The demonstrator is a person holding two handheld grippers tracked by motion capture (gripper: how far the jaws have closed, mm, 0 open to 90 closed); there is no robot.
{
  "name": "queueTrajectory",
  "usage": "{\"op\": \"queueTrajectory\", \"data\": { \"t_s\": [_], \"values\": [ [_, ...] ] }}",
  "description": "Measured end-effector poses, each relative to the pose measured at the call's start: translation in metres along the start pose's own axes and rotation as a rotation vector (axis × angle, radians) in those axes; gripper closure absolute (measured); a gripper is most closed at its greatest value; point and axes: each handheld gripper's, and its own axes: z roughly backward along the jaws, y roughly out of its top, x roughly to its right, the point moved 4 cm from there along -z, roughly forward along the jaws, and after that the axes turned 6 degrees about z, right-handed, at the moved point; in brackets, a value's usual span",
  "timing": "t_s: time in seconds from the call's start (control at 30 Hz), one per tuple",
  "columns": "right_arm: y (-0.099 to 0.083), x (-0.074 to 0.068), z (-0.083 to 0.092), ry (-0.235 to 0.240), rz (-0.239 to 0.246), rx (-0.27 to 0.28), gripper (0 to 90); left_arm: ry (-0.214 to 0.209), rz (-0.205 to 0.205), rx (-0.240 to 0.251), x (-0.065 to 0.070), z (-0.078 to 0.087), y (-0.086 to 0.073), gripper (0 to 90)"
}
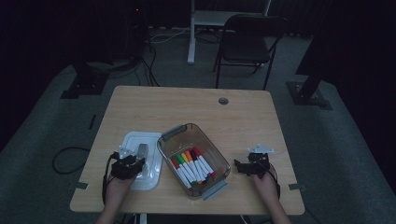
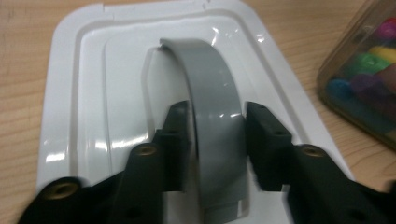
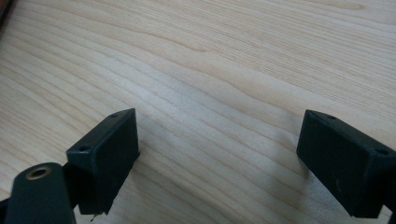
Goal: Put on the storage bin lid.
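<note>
A white plastic lid [image 2: 84,93] lies flat on the wooden table, left of a clear storage box [image 1: 194,158]. Its grey arched handle [image 2: 212,84] stands up from the middle. My left gripper [image 2: 217,121] has one black jaw on each side of that handle, and the pads press against its edges. In the high view the left gripper [image 1: 135,163] sits over the lid's near end [image 1: 135,140]. The box holds several coloured markers [image 1: 192,165] with white barrels. My right gripper [image 3: 219,144] hovers over bare wood to the right of the box, jaws wide apart with nothing between them.
The box has grey latches at both ends, one at its near right corner [image 1: 215,189]. A cable hole [image 1: 223,101] sits near the table's far edge. A dark chair [image 1: 247,42] and stand legs are on the floor beyond the table.
</note>
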Motion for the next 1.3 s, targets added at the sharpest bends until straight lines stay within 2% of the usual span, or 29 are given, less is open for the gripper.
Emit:
{"op": "queueTrajectory", "data": {
  "t_s": [0.07, 0.13, 0.27, 0.37, 0.43, 0.47, 0.5, 0.53, 0.67, 0.73, 0.8, 0.87, 1.0, 1.07, 1.1, 1.13, 1.3],
  "values": [
    [0.0, 0.0, 0.001, 0.0, -0.004, 0.0, 12.3, 0.015, -0.005, -0.01, -0.002, -0.002, -0.002, 52.6],
    [-0.001, -0.002, 0.002, 0.002, -0.001, 0.001, 12.3, 0.012, 0.008, -0.006, -0.003, -0.003, -0.003, 52.6],
    [-0.002, -0.009, 0.004, 0.053, 0.005, 0.017, 12.3, 0.024, -0.014, -0.025, -0.004, -0.005, -0.006, 52.9],
    [0.003, -0.018, 0.006, 0.083, 0.028, 0.047, 12.3, 0.022, -0.033, -0.025, -0.003, -0.005, -0.007, 55.8],
    [0.005, -0.022, 0.007, 0.1, 0.04, 0.057, 12.3, 0.022, -0.036, -0.022, -0.003, -0.004, -0.008, 63.3],
    [0.006, -0.024, 0.008, 0.113, 0.047, 0.068, 12.3, 0.039, -0.061, -0.014, -0.003, -0.004, -0.008, 63.3],
    [0.01, -0.032, 0.011, 0.153, 0.059, 0.099, 12.3, 0.039, -0.058, -0.011, -0.004, -0.004, -0.008, 66.7],
    [0.011, -0.035, 0.011, 0.169, 0.065, 0.108, 12.3, 0.039, -0.057, -0.009, -0.005, -0.004, -0.007, 67.5],
    [0.01, -0.043, 0.009, 0.204, 0.081, 0.094, 12.3, 0.039, -0.057, -0.008, -0.01, -0.002, -0.006, 68.0],
    [0.01, -0.051, 0.008, 0.263, 0.082, 0.082, 12.3, 0.039, -0.047, 0.0, -0.014, 0.0, -0.004, 68.2],
    [0.012, -0.057, 0.009, 0.297, 0.095, 0.09, 13.6, 0.035, -0.039, 0.007, -0.018, 0.005, -0.002, 68.4],
    [0.011, -0.06, 0.009, 0.287, 0.123, 0.08, 13.6, 0.03, -0.033, 0.015, -0.02, 0.011, 0.0, 68.5],
    [0.009, -0.06, 0.008, 0.331, 0.104, 0.074, 13.7, 0.019, -0.02, 0.036, -0.026, 0.024, 0.004, 68.5],
    [0.009, -0.061, 0.008, 0.338, 0.108, 0.072, 13.7, 0.019, -0.02, 0.036, -0.026, 0.024, 0.004, 68.5],
    [0.009, -0.061, 0.008, 0.338, 0.108, 0.072, 13.7, 0.016, -0.012, 0.049, -0.031, 0.038, 0.006, 68.5],
    [0.01, -0.066, 0.01, 0.356, 0.14, 0.079, 13.7, 0.016, -0.006, 0.053, -0.032, 0.043, 0.007, 68.6],
    [0.014, -0.077, 0.013, 0.391, 0.18, 0.12, 13.7, 0.008, -0.002, 0.087, -0.037, 0.068, 0.012, 68.6]
  ]
}}
